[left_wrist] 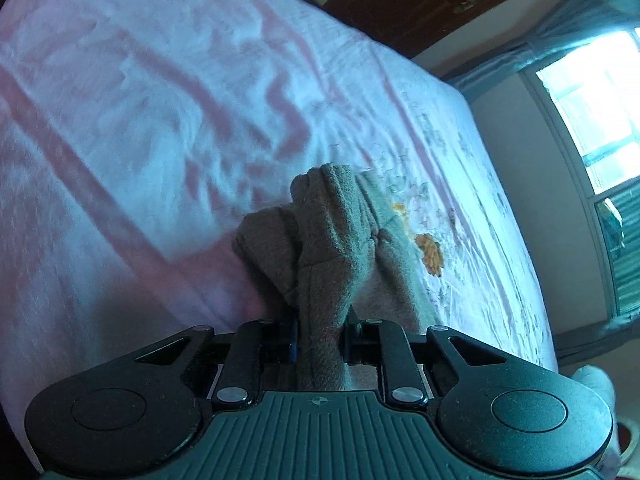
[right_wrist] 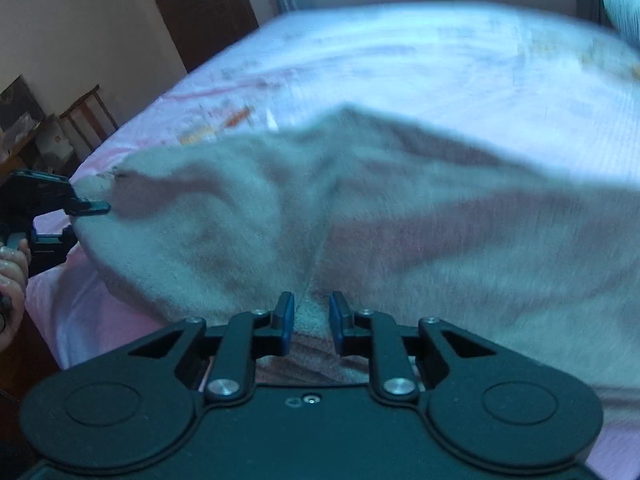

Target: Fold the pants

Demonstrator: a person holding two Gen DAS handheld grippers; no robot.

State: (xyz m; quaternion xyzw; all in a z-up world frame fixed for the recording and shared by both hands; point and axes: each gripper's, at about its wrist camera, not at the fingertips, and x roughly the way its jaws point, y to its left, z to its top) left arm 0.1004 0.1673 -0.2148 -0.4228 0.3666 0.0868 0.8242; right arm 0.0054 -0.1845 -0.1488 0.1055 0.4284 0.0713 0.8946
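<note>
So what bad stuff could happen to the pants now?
The left gripper pinches only a bunched strip of the grey pants, so it might slip out. The right gripper fingers look slightly apart around a seam; that side could drop. The pants hang lumpy over the bed sheet, so the fold may wrinkle.

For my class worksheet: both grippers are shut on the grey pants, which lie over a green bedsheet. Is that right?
Not quite. The bedsheet is pink and white, not green, as the left wrist view shows. The left gripper and right gripper are each shut on the grey pants.
</note>
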